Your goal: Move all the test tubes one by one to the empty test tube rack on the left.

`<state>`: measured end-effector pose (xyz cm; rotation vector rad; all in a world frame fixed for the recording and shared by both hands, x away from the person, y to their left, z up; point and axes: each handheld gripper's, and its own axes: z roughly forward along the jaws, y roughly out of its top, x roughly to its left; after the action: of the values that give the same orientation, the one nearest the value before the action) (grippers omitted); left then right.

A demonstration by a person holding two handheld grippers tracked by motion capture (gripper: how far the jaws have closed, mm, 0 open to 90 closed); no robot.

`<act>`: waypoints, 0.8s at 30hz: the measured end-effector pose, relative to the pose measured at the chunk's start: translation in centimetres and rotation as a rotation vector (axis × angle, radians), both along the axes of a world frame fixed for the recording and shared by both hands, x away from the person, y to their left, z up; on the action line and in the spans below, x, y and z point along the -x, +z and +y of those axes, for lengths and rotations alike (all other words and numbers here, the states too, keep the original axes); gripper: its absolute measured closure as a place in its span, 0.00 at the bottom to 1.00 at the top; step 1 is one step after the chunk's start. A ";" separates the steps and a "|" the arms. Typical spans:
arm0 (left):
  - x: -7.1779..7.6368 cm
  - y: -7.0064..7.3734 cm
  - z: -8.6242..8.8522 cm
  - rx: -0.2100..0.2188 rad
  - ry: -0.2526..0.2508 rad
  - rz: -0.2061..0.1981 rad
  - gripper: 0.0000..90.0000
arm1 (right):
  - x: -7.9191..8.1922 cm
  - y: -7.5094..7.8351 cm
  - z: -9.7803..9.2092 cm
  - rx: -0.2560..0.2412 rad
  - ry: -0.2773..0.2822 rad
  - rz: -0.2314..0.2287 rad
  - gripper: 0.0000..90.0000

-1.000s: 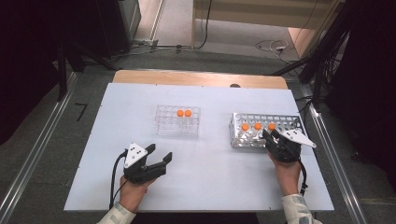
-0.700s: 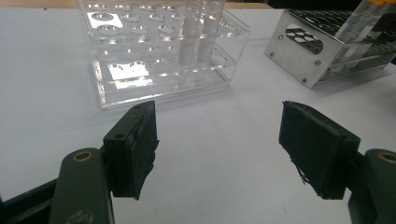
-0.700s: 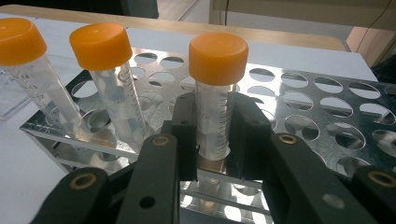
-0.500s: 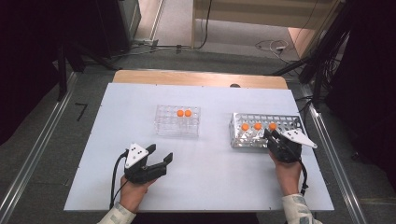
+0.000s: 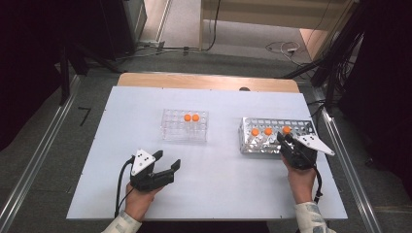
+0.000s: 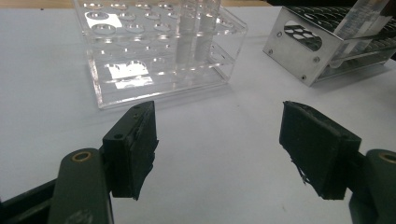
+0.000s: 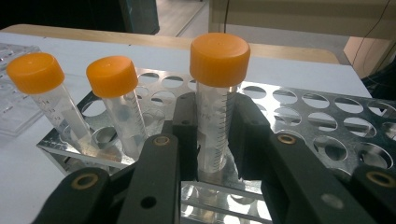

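Orange-capped tube (image 7: 215, 107) stands upright in the metal rack (image 7: 327, 116), clamped between the right gripper's (image 7: 215, 135) jaws.

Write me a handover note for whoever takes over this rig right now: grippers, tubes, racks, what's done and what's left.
Right gripper: jaws closed around the rightmost orange-capped tube, which stands upright in the metal rack; not lifted out yet.
Left gripper: open, holding nothing, low over the table in front of the clear rack.
Tubes: three in the metal rack, counting the gripped one; two in the clear rack.
Done: apparently two tubes placed in the clear rack.
Left, most likely: lift the gripped tube, carry it to the clear rack, then move the other two.
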<state>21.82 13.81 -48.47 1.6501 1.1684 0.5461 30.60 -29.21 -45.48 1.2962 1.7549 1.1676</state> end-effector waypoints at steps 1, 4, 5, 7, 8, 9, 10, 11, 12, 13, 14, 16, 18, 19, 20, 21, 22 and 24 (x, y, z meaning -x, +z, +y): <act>0.0 0.0 0.0 -0.001 0.001 0.001 0.30 | 0.0 0.1 0.0 -0.006 0.001 -0.002 0.80; 0.0 0.0 0.0 -0.001 0.001 0.001 0.30 | 0.1 0.4 -0.1 -0.013 0.002 -0.011 0.80; 0.0 0.0 -0.1 -0.001 0.001 0.001 0.30 | 0.2 0.5 -0.1 -0.015 0.004 -0.015 0.80; 0.0 0.0 -0.1 -0.002 0.000 0.000 0.30 | 0.3 0.7 -0.1 -0.019 0.004 -0.022 0.80; 0.0 0.0 -0.1 -0.003 0.000 0.000 0.30 | 0.4 0.8 -0.1 -0.018 0.005 -0.025 0.80; 0.0 0.0 -0.1 -0.004 0.001 0.000 0.30 | 0.4 0.9 -0.1 -0.023 0.003 -0.028 0.80; 0.0 0.0 -0.1 -0.003 0.001 0.000 0.30 | 0.5 1.0 -0.2 -0.026 0.002 -0.031 0.80; 0.0 0.0 -0.1 -0.003 0.001 -0.001 0.30 | 0.6 1.1 -0.2 -0.027 0.002 -0.037 0.80; 0.0 0.0 -0.1 -0.003 0.001 -0.001 0.30 | 0.6 1.2 -0.2 -0.029 0.003 -0.042 0.80; 0.0 0.0 -0.1 -0.004 0.001 0.000 0.30 | 0.7 1.3 -0.3 -0.029 0.002 -0.046 0.80; 0.0 0.0 -0.1 -0.005 0.000 -0.001 0.30 | 0.8 1.4 -0.3 -0.031 0.002 -0.048 0.80; 0.0 0.0 -0.1 -0.004 0.001 -0.001 0.30 | 0.9 1.6 -0.4 -0.034 0.003 -0.055 0.80; 0.0 0.0 -0.1 -0.005 0.000 0.000 0.30 | 1.0 1.8 -0.4 -0.037 0.003 -0.061 0.80; 0.0 0.0 -0.1 -0.005 0.001 0.000 0.30 | 1.1 1.9 -0.5 -0.040 0.004 -0.064 0.80; 0.0 0.0 -0.1 -0.005 0.001 0.000 0.30 | 1.2 2.0 -0.5 -0.040 0.004 -0.068 0.80; 0.0 0.0 -0.1 -0.004 0.002 -0.001 0.30 | 1.3 2.1 -0.6 -0.042 0.005 -0.071 0.80; 0.0 0.0 -0.1 -0.004 0.002 0.000 0.30 | 1.4 2.2 -0.6 -0.042 0.005 -0.075 0.80; 0.0 0.0 -0.1 -0.003 0.003 0.000 0.30 | 1.6 2.4 -0.7 -0.048 0.007 -0.081 0.80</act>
<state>21.78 13.73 -48.47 1.6514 1.1705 0.5499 29.05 -29.91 -43.11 1.2538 1.6844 1.2557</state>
